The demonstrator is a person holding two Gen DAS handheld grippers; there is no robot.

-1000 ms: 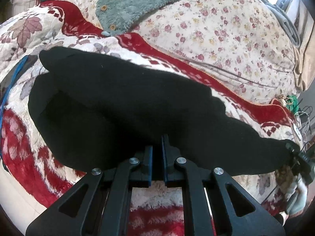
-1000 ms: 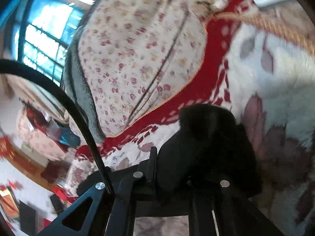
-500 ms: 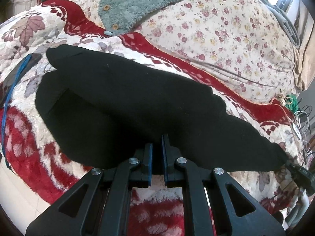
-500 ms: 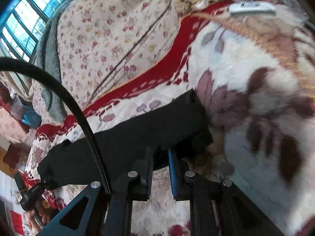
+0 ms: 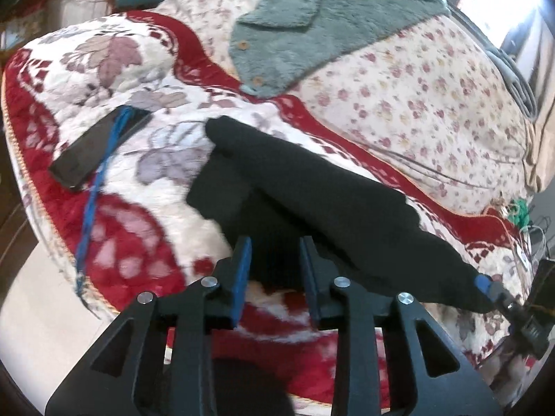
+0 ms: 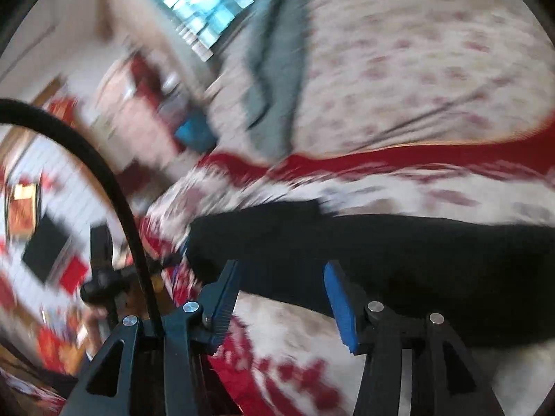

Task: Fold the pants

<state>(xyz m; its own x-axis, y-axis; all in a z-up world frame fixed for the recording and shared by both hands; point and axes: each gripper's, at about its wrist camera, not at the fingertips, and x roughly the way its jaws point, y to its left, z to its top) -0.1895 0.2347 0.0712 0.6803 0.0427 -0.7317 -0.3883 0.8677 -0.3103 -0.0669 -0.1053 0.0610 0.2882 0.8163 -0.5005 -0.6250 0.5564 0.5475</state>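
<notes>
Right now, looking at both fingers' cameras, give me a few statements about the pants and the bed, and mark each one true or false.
1. The left gripper is open. True.
2. The right gripper is clamped on the black pants. False: its fingers are spread apart with nothing between them.
3. The pants lie on the red and white blanket. True.
4. A yellow towel lies on the floral quilt. False: a grey-green fleece garment with buttons lies there.
</notes>
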